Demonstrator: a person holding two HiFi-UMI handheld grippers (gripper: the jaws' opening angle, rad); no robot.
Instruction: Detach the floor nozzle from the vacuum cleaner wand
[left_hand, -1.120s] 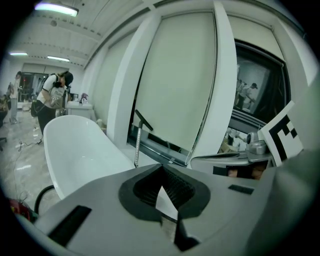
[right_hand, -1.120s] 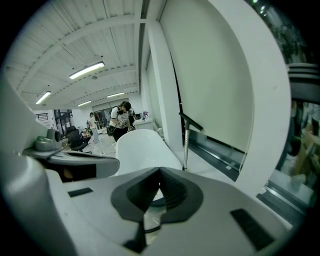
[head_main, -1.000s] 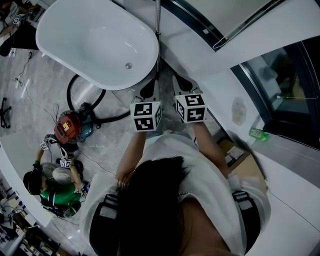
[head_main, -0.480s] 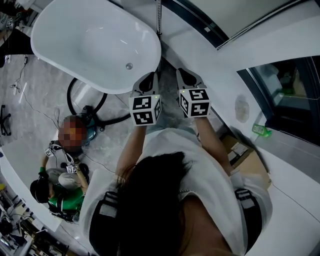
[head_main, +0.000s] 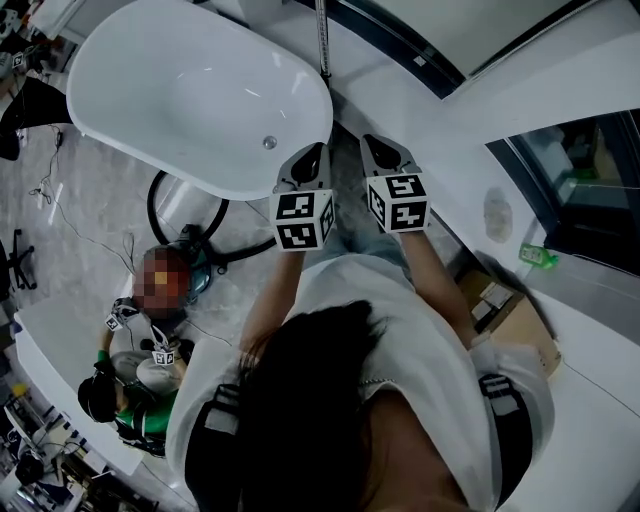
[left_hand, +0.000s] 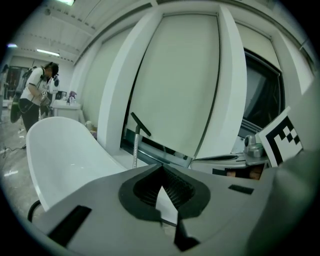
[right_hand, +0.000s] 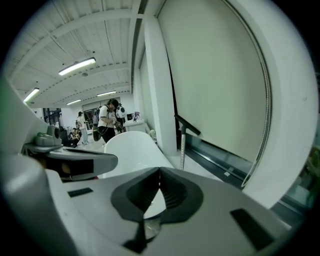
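Up at the top of the head view, the big white oval freestanding bathtub (head_main: 200, 90) has slid a touch rightward and lower in frame over the last second, and that tells the story: the person is moving forward across the grey marbled floor (head_main: 80, 240). A second person in a green top (head_main: 135, 400) crouches at lower left, well apart from the action. Near that person sits the teal-and-red canister vacuum cleaner (head_main: 198, 282), partly under a blur patch, and its black ribbed hose (head_main: 245, 250) loops under the tub's edge and runs toward the two cubes. As for the floor nozzle and the wand, I can't pick them out in any view, so the task's thing is still to be found, probably low down beyond the hose. Both tools have advanced side by side toward the tub's near end: the left gripper (head_main: 311, 152) and the right gripper (head_main: 372, 142) now point near the tub's rim, with a slim chrome post with a black lever (left_hand: 135, 147) standing ahead. Jaws haven't budged, pressed together on both, nothing between them. So this is approach only; no detaching has begun.
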